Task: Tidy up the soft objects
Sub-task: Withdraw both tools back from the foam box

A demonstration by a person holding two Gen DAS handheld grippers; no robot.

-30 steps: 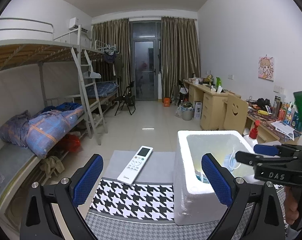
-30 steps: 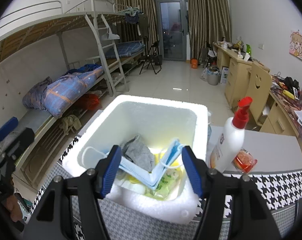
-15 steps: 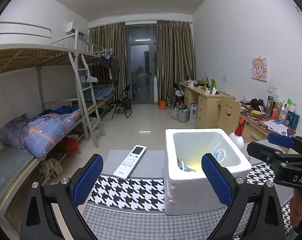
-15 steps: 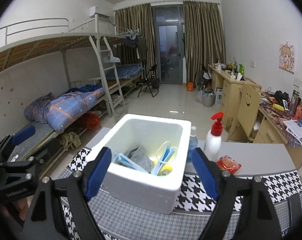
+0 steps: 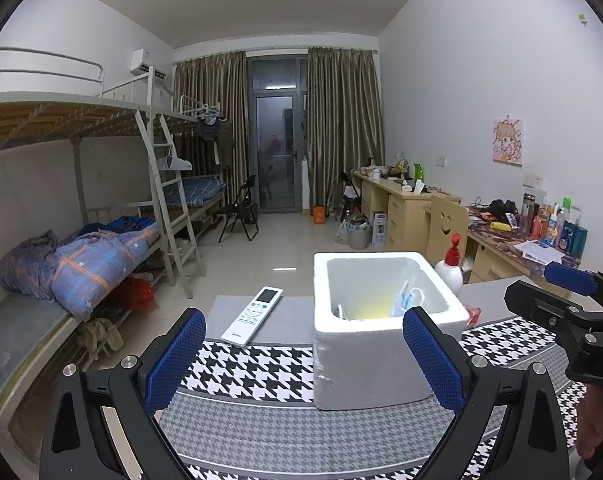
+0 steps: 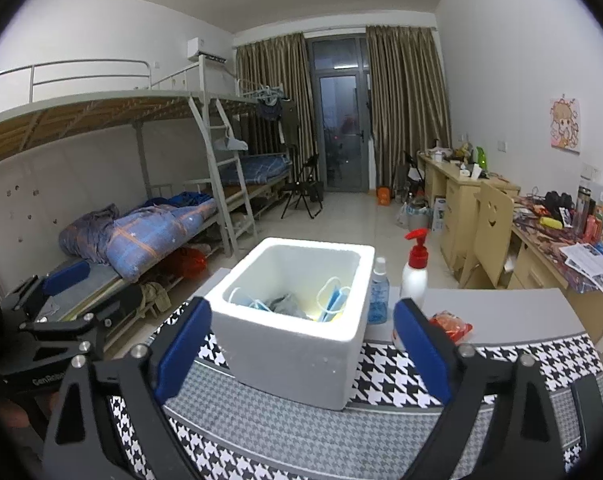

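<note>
Foam box (image 6: 297, 344) holding masks (image 6: 333, 300) (blue), table (image 6: 509, 304)

Colours and patterns on the table and around the room

The foam box (image 6: 297, 356) was white, with light blue masks (image 6: 333, 300) and a grey cloth (image 6: 285, 305) inside it. The tablecloth (image 6: 309, 436) carried black-and-white houndstooth, large along its bands and fine grey in the middle. The remote (image 5: 252, 315) was white. The pump bottle (image 6: 414, 276) was white with a red top; the small bottle (image 6: 378, 294) beside it was blue, and the packet (image 6: 450, 325) orange-red. Both the left gripper (image 5: 303, 356) and the right gripper (image 6: 301, 348) were black with blue pads. The quilt (image 5: 97, 262) was blue plaid with orange lines; the curtains (image 5: 341, 128) were brown.
</note>
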